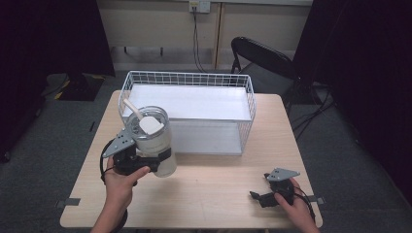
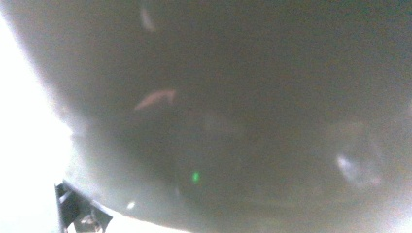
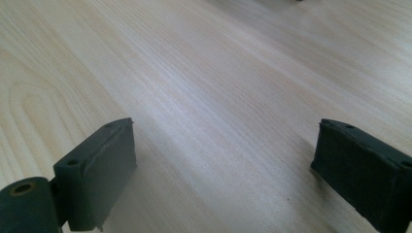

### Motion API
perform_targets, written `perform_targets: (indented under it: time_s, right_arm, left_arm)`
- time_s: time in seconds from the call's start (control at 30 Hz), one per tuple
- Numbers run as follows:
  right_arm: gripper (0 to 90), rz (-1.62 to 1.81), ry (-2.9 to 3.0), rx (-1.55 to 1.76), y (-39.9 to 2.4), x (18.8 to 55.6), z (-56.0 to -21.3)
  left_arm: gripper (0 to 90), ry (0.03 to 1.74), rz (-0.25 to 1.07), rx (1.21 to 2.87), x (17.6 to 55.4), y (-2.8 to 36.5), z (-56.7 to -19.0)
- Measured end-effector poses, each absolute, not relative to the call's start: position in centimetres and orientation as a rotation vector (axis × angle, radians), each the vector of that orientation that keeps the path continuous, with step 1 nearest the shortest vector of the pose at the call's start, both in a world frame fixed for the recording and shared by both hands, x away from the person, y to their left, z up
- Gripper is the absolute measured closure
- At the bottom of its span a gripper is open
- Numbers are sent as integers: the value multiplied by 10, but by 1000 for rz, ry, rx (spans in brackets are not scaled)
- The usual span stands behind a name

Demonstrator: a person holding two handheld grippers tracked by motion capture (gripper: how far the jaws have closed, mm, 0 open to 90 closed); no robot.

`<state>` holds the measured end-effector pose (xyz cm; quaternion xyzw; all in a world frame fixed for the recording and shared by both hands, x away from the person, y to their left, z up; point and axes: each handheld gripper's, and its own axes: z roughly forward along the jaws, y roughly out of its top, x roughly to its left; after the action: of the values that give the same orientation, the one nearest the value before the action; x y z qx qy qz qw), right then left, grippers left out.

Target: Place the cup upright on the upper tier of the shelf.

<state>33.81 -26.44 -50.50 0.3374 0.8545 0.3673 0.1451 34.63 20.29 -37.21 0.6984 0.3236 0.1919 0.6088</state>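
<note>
A clear glass jar point(image 1: 154, 141) with a white scoop point(image 1: 145, 120) standing in it is held at the table's left, just in front of the wire basket point(image 1: 189, 80). My left gripper point(image 1: 145, 160) is shut on the jar's lower body; the jar's blurred grey wall point(image 2: 233, 121) looms close in the left gripper view. My right gripper point(image 1: 260, 198) rests low near the front right of the table, jaws wide apart with bare wood point(image 3: 204, 97) between them.
The white wire basket lies on its side at the back of the wooden table point(image 1: 214, 179), its opening toward me. A black folding chair point(image 1: 262, 58) stands behind the table at the right.
</note>
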Motion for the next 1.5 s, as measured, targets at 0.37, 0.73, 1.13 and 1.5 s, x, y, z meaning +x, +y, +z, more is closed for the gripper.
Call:
perform_targets:
  time_s: [0.37,0.73,1.13,1.5]
  right_arm:
    - [76,1058,2462,972,-264,338,-505]
    - [76,1059,2462,973,-264,338,-505]
    - [76,1059,2462,972,-264,338,-505]
    - [76,1059,2462,973,-264,338,-505]
  left_arm:
    - [99,762,407,1610,350,201,-359]
    - [98,754,406,1618,353,202,-343]
    - [99,744,403,1632,355,201,-329]
    - [99,753,394,1656,353,202,-320]
